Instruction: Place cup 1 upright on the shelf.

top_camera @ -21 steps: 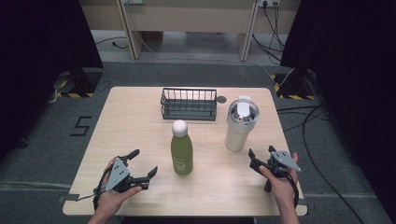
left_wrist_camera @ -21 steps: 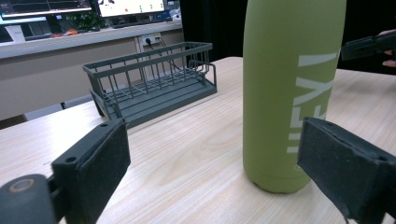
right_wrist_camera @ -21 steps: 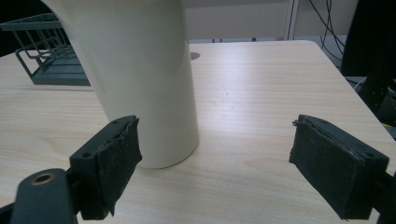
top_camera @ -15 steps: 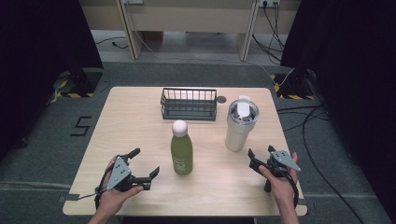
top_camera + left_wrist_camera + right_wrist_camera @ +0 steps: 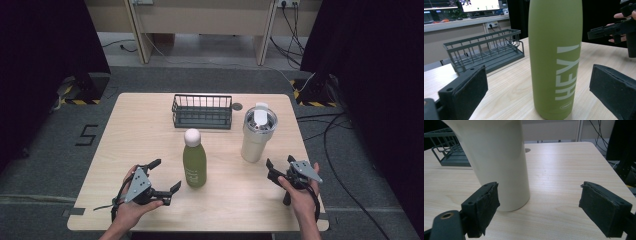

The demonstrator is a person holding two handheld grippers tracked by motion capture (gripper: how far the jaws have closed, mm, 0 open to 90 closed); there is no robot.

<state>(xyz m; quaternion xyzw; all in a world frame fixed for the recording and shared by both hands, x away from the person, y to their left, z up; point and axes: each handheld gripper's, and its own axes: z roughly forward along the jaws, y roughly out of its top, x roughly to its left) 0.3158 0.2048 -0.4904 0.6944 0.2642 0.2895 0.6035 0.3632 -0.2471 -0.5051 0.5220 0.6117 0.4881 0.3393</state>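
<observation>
Two grippers, nothing gripped yet, so we're at the approach stage and the whole pick-and-place is left. High view: our left gripper (image 5: pixel 161 181) sits just left of the green bottle (image 5: pixel 194 159), jaws apart; right gripper (image 5: pixel 278 176) sits near the cream tumbler (image 5: pixel 257 133), below and right of it, jaws also apart. The wire basket (image 5: pixel 202 111) at the back of the table (image 5: pixel 145 135) is empty; both vessels are capped and upright. Left gripper view: bottle (image 5: pixel 555 57) stands between the spread jaws, not touched. Right gripper view: tumbler (image 5: pixel 499 162) is just behind the left jaw, off-centre, so we likely need to shift before closing.
</observation>
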